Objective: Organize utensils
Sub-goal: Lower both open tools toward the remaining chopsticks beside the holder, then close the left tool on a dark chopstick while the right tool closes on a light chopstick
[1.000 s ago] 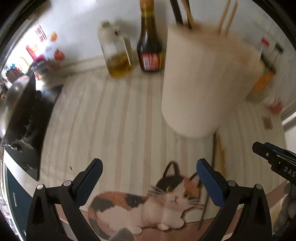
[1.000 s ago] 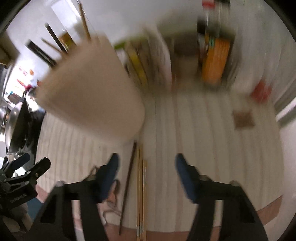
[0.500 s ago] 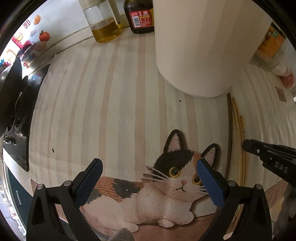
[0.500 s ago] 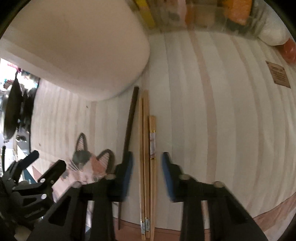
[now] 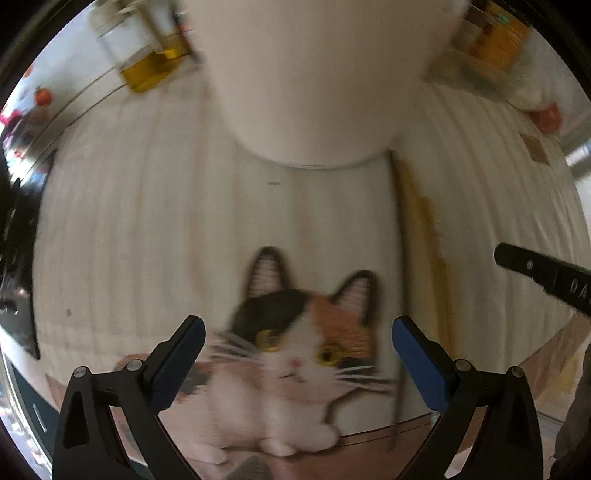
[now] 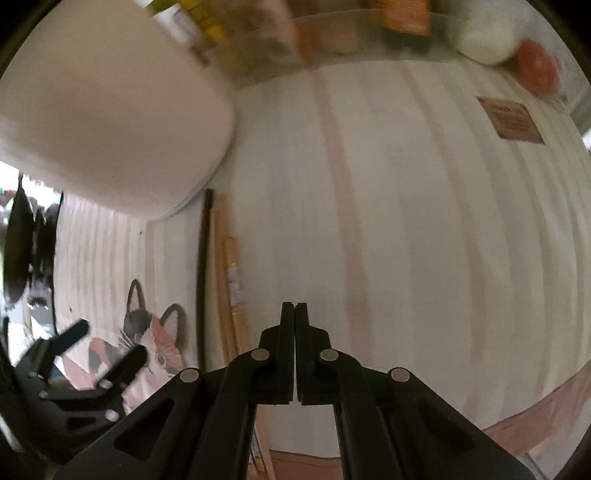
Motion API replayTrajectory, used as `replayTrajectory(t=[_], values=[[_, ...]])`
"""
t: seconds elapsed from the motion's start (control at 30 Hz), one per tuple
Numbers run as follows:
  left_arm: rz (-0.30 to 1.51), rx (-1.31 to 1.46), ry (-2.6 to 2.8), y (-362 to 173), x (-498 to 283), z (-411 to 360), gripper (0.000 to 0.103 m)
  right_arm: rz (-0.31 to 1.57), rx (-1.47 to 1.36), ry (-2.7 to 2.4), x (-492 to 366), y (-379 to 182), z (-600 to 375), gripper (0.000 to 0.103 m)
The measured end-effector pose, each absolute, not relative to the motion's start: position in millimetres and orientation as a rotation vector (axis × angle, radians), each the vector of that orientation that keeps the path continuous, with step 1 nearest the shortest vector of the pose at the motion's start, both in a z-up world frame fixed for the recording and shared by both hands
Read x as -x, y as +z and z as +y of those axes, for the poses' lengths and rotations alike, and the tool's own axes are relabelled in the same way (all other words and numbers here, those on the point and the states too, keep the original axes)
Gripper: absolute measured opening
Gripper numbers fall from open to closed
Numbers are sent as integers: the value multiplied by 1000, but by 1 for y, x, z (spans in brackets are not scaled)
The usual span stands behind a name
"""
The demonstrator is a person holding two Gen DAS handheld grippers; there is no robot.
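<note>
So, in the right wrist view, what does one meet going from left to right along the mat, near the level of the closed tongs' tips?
Left tongs → cat picture → dark chopstick → light wooden chopsticks → right tongs, shut with nothing between them → bare striped mat.

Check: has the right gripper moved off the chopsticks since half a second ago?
Yes. The right gripper has shut and now sits right of the chopsticks, no longer straddling them.

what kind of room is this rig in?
Most likely a home kitchen counter. An oil bottle and other condiment containers line the back wall, loose chopsticks lie on a cat-print mat beside a white utensil holder, and dark cookware shows at far left.
</note>
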State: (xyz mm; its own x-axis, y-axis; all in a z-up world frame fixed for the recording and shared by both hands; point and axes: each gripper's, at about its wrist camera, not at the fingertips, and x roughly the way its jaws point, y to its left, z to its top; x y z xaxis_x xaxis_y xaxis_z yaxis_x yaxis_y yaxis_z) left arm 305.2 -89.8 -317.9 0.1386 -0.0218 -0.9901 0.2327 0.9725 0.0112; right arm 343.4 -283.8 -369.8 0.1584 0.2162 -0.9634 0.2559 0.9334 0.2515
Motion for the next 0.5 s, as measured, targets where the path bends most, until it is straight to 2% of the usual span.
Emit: replayTrajectory(t=[0.13, 0.27, 0.33, 0.37, 0.4, 0.43, 0.5], values=[[1445, -186, -231, -330, -302, -114, 100, 1408, -444, -89, -334, -365, -311, 0], [1460, -213, -275, -341, -299, -131, 74, 1410, -455, -122, -325, -366, -322, 0], [1425, -216, -295, -338, -297, -137, 67, 1416, -462, -135, -320, -369, -325, 1], [1413, -219, -302, -337, -296, -140, 59, 1419, -466, -137, -319, -370, -325, 1], [1395, -226, -313, -335, -295, -143, 45, 1422, -469, -140, -320, -371, -320, 1], [1382, -231, -319, -333, -293, -146, 38, 1423, -471, -137, -321, -372, -318, 1], [1381, -229, -314, -332, -295, -146, 13, 1428, -475, -119, -322, -372, -317, 1]])
